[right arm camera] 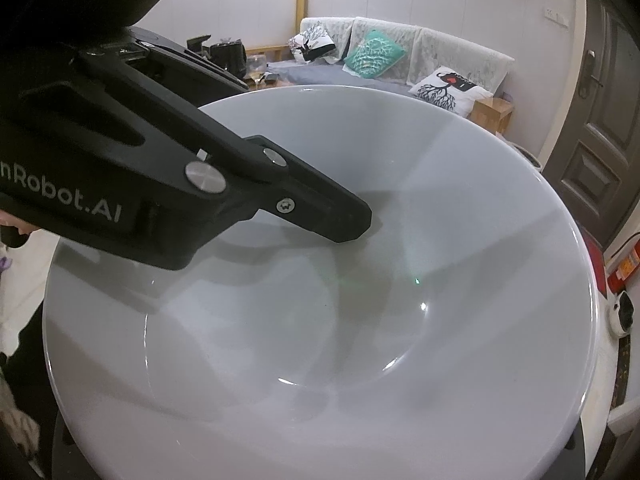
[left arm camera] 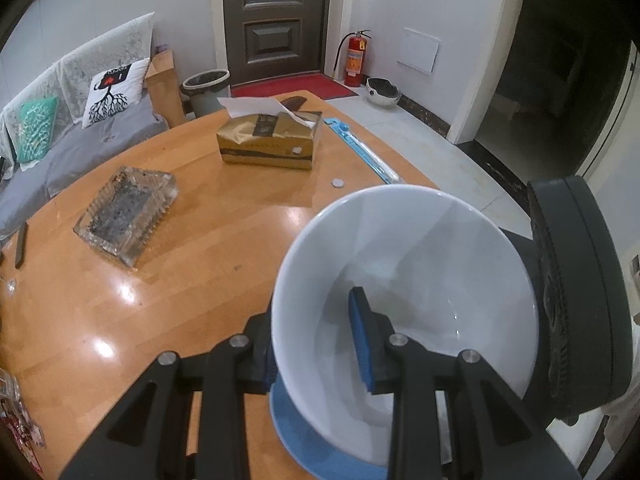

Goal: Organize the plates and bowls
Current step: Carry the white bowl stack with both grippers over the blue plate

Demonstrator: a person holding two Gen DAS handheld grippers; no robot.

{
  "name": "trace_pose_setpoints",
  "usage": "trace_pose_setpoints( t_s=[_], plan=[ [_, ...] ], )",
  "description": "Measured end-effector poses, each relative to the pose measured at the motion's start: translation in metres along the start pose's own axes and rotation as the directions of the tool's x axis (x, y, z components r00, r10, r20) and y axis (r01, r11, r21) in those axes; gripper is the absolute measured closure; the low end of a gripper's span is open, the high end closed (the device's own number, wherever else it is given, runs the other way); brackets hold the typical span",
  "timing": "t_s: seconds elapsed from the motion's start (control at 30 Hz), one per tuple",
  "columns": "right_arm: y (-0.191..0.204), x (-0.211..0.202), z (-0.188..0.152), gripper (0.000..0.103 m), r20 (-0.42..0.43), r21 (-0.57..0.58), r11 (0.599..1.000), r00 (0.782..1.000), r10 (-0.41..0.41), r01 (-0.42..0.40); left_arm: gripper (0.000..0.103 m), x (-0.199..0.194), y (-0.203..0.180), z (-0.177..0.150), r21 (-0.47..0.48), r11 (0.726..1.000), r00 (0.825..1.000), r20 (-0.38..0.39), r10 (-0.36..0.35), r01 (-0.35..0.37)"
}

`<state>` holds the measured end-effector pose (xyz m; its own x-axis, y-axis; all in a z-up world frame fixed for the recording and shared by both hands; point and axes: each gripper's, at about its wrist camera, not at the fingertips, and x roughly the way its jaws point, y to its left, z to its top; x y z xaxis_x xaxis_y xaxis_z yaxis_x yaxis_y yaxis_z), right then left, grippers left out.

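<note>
Bowl: we see a white bowl (left arm camera: 404,280) at the near right of the worktop (left arm camera: 192,240), tilted toward the left wrist camera. A blue plate (left arm camera: 296,436) shows just beneath its foot; we cannot tell whether the two touch.

Handling: we judge the bowl stiff, glazed and slippery, moderately heavy and breakable. The thin rim is the sensible place to pinch, with one finger inside and one outside the wall.

Left gripper (left arm camera: 316,356): we have it closed across the bowl's near-left wall, one blue-padded finger inside the basin and the other outside. The jaws stand narrowly apart, only the wall's thickness between them.

Left pose: we reach in low from the near edge, pointing toward the far side of the room, with the bowl tipped up on the grip.

Right gripper (left arm camera: 576,300): in the left view its dark body sits just right of the bowl's rim. Its own camera looks straight into the basin (right arm camera: 320,300), with the bowl filling the view, and shows none of its fingers. We cannot tell how its jaws stand.

Risk: we judge that a one-sided rim pinch on a smooth glaze could slip or twist.

Elsewhere: a glass ashtray (left arm camera: 128,216), a tissue box (left arm camera: 268,140) and a coin (left arm camera: 338,183) lie farther off on the worktop.
</note>
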<state>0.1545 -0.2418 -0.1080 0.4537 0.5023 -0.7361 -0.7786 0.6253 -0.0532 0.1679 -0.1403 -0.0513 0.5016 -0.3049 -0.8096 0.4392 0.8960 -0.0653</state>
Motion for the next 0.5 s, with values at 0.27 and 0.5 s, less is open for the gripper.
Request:
trace_pose_setpoints(
  t_s=[0.27, 0.5],
  plan=[
    [0.023, -0.007, -0.026, 0.002, -0.027, 0.005, 1.000, 1.000, 0.016, -0.016, 0.076, 0.004, -0.008, -0.022, -0.008, 1.000, 0.998, -0.062, -0.025, 0.025],
    [0.035, -0.006, -0.045, 0.002, -0.056, 0.013, 0.999, 0.998, 0.035, -0.034, 0.076, 0.011, -0.016, -0.039, -0.010, 1.000, 0.994, -0.103, -0.029, 0.028]
  ],
)
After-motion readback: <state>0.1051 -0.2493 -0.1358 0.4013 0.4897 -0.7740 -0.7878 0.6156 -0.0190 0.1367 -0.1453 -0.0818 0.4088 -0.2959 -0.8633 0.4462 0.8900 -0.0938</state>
